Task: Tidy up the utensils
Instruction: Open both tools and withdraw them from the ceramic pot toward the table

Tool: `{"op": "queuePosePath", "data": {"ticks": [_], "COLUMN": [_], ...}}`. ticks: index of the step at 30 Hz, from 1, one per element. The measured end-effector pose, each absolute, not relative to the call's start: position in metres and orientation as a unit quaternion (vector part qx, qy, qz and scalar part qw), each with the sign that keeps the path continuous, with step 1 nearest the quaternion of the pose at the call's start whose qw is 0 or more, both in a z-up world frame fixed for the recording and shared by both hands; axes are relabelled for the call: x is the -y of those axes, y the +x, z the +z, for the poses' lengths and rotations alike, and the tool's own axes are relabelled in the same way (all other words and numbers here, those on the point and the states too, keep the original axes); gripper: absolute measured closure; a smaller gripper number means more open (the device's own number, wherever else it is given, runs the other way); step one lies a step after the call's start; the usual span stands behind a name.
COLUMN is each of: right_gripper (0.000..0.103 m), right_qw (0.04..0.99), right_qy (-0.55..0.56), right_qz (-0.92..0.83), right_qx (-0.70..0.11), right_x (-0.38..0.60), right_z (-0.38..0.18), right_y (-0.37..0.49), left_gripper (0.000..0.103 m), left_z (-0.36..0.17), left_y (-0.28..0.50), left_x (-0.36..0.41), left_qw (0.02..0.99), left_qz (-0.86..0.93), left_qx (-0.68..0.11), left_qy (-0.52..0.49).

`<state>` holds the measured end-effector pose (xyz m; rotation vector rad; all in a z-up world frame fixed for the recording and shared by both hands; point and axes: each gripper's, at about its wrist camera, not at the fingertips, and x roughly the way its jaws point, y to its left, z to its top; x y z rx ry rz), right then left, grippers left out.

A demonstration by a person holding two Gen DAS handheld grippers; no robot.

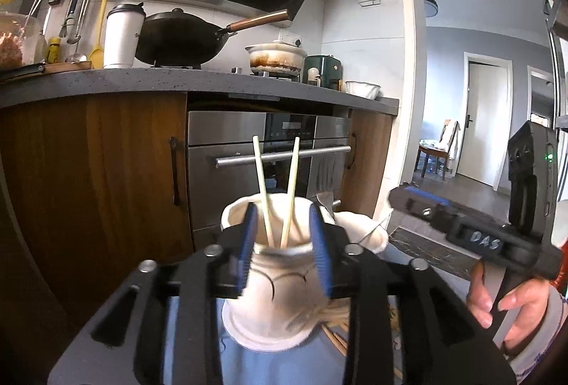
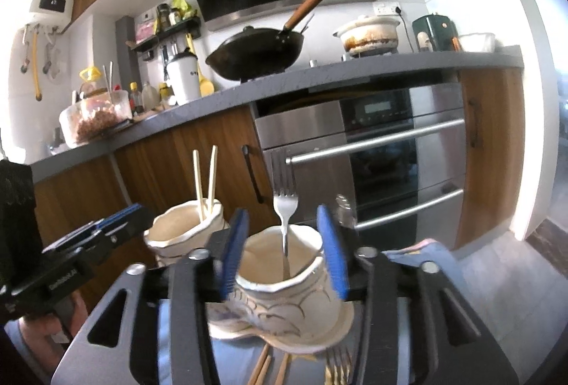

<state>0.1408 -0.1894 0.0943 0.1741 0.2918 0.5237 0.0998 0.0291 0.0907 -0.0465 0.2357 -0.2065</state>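
Black wok on grey countertop

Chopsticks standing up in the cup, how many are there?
2. Both pale chopsticks stand in the left cup, leaning apart at the top. More brown ones lie flat below the cups, partly hidden, so I can't count those.

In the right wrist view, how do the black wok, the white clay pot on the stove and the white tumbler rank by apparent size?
Largest to smallest:
1. black wok
2. white clay pot
3. white tumbler
The pot and the tumbler look close, and the tumbler may stand nearer, so their order is unsure.
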Motion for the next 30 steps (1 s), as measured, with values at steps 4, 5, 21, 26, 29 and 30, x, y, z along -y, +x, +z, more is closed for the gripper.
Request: {"op": "queuePosePath", "data": {"ticks": [4, 5, 21, 26, 29, 30], "right_gripper": [0.013, 0.011, 0.005, 0.005, 0.005, 0.005], "right_qw": [0.954, 0.955, 0.958, 0.954, 0.951, 0.951], "right_qy": [0.092, 0.093, 0.051, 0.038, 0.030, 0.027], "right_qz": [0.245, 0.243, 0.156, 0.144, 0.141, 0.141], "right_qx": [-0.144, -0.145, -0.234, -0.260, -0.273, -0.275], "right_x": [0.206, 0.210, 0.243, 0.252, 0.257, 0.257], "right_z": [0.096, 0.096, 0.044, 0.026, 0.017, 0.014], "right_y": [0.125, 0.122, 0.098, 0.087, 0.080, 0.079], "left_gripper": [0.043, 0.036, 0.006, 0.006, 0.006, 0.006], "left_z": [0.091, 0.090, 0.034, 0.007, -0.004, -0.005], "left_y": [0.082, 0.077, 0.040, 0.048, 0.051, 0.052], "left_x": [-0.030, -0.029, 0.002, 0.010, 0.015, 0.016], "left_qw": [0.989, 0.989, 0.976, 0.963, 0.956, 0.955], "left_qz": [-0.092, -0.090, -0.075, -0.078, -0.080, -0.078], "left_qx": [-0.118, -0.120, -0.204, -0.258, -0.282, -0.287], "left_qy": [-0.021, -0.019, 0.001, -0.008, 0.001, 0.004]}}
